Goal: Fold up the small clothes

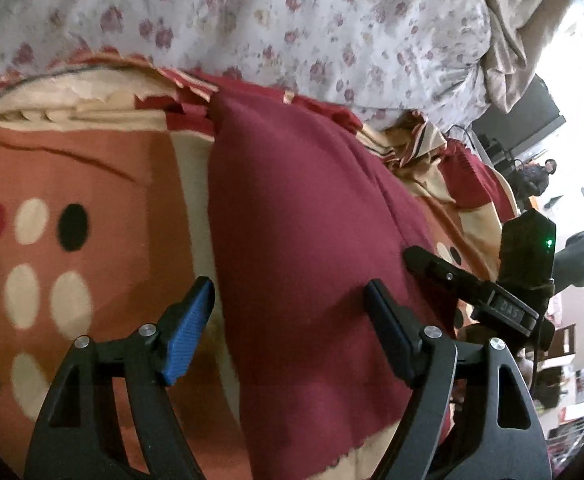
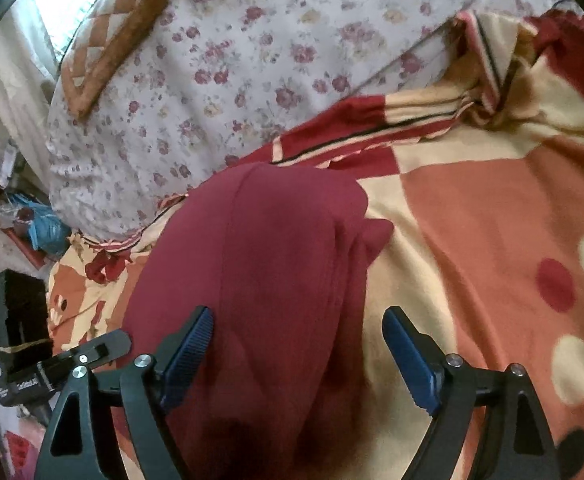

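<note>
Maroon garment [image 1: 304, 216] is lying lengthwise on the bed [image 1: 91, 168], stretching away between both wide-open, empty grippers, left gripper [image 1: 287, 312] and right gripper [image 2: 298, 344].

Each tool [image 1: 289, 312] [image 2: 298, 344] has black linkage arms, silver screws and ribbed blue pads.

Home bedroom — patterned blanket [image 1: 91, 184], floral duvet [image 2: 251, 60], cushion [image 2: 111, 36], cluttered floor
</note>
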`<state>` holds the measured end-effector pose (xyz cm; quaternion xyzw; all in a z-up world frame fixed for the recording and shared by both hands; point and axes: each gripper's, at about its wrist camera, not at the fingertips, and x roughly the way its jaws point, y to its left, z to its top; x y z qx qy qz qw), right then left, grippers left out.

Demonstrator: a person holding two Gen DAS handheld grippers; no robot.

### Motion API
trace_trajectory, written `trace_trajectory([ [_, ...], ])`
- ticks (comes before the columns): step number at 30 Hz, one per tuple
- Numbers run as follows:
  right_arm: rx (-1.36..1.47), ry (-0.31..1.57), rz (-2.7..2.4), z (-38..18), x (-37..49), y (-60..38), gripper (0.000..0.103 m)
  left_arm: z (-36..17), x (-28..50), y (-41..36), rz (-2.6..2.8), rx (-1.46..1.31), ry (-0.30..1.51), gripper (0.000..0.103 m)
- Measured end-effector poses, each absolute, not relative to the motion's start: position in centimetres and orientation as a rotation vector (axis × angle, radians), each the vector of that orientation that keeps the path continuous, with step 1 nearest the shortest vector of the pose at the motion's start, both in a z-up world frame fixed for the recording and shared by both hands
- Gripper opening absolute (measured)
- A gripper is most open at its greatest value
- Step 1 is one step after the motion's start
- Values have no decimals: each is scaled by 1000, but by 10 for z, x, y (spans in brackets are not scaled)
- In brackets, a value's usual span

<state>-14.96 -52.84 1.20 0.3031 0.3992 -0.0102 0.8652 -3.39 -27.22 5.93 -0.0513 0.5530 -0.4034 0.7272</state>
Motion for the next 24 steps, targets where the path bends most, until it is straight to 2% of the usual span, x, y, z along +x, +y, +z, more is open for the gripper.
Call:
trace_trajectory([
  [2, 663, 835, 35, 5, -142, -529, 85, 53, -28, -276, -903, -129, 1234, 84],
  [4, 684, 837, 57, -2, -135, -530, 85, 47, -26, -280, -912, -137, 1235, 85],
  [8, 667, 819, 79, -4, -129, -520, 66, 35, -26, -286, -935, -147, 1253, 85],
  [10, 618, 818, 63, 3, -129, -513, 61, 40, -31, -287, -943, -115, 1229, 80],
  [12, 585, 809, 57, 15, -132, -507, 54, 48, -35, -281, -950, -114, 1218, 70],
  [14, 605, 788, 85, 28, -138, -504, 47, 59, -40, -275, -960, -105, 1211, 69],
  [20, 629, 772, 186, 73, -159, -466, 46, 111, -76, -218, -957, -104, 1194, 69],
  [24, 607, 842, 219, 68, -170, -427, 48, 107, -94, -186, -863, -57, 1251, 69],
])
